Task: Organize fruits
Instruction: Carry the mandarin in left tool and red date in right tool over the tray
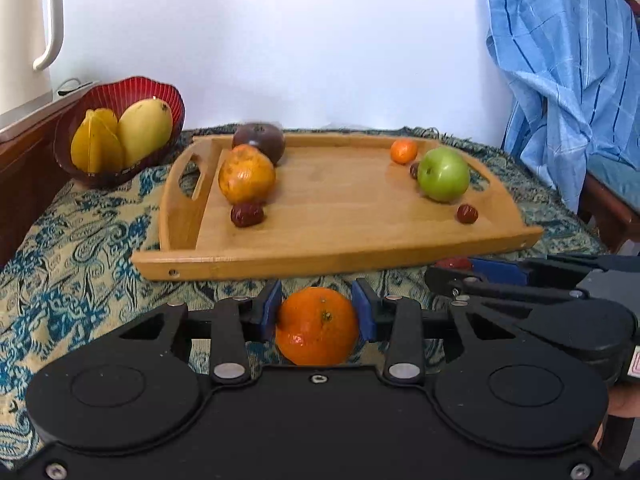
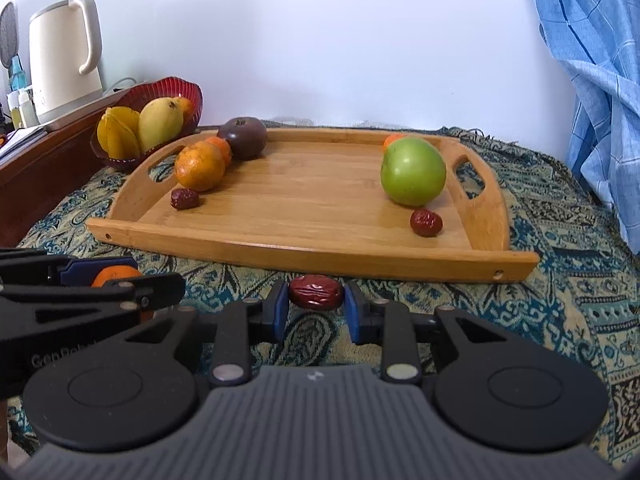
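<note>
My left gripper (image 1: 317, 312) is shut on an orange mandarin (image 1: 317, 326) just in front of the wooden tray (image 1: 320, 256). My right gripper (image 2: 316, 307) is shut on a red date (image 2: 316, 292), also before the tray's (image 2: 280, 250) near edge. On the tray lie a large orange (image 1: 246, 180), a dark purple fruit (image 1: 262, 142), a green apple (image 1: 444, 175), a small mandarin (image 1: 404, 151) and two dates (image 1: 247, 215) (image 1: 467, 214). The right gripper shows at the right of the left wrist view (image 1: 480, 270); the left one at the left of the right wrist view (image 2: 100, 276).
A red bowl (image 1: 160, 88) with a mango (image 1: 145, 126) and starfruit (image 1: 96, 140) stands at the tray's left. A white kettle (image 1: 24, 40) sits on a wooden sideboard beyond. A blue cloth (image 1: 568, 72) hangs over a chair at right. A patterned cloth (image 1: 80, 248) covers the table.
</note>
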The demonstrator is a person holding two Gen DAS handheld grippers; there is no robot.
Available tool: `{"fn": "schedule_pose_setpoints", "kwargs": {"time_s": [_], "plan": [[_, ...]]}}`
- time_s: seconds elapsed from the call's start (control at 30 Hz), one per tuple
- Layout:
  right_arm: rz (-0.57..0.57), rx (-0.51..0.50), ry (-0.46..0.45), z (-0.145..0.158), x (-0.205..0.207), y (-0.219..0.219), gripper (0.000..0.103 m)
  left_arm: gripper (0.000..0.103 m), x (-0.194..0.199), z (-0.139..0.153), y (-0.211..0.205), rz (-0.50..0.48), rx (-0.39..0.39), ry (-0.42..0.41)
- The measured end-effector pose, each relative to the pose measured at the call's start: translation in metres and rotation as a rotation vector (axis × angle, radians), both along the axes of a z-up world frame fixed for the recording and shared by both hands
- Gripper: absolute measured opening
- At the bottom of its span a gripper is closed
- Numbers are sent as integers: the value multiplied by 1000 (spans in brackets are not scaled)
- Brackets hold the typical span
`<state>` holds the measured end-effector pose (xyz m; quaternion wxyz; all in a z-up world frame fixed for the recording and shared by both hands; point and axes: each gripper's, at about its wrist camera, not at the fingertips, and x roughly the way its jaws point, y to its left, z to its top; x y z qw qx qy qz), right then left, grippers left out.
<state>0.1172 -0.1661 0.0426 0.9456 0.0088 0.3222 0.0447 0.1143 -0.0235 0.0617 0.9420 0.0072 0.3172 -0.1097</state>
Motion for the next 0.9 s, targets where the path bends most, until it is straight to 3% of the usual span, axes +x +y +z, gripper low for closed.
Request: {"fn": "schedule_pose_setpoints", "kwargs": {"time_s": [0.63,0.9], "plan": [[-2,2,-92,37,-6,-12,34,37,10,43,-3,4,-52,-38],[4,27,-103,57,8,-18,34,37,38,66,0,0,-109,0]]}}
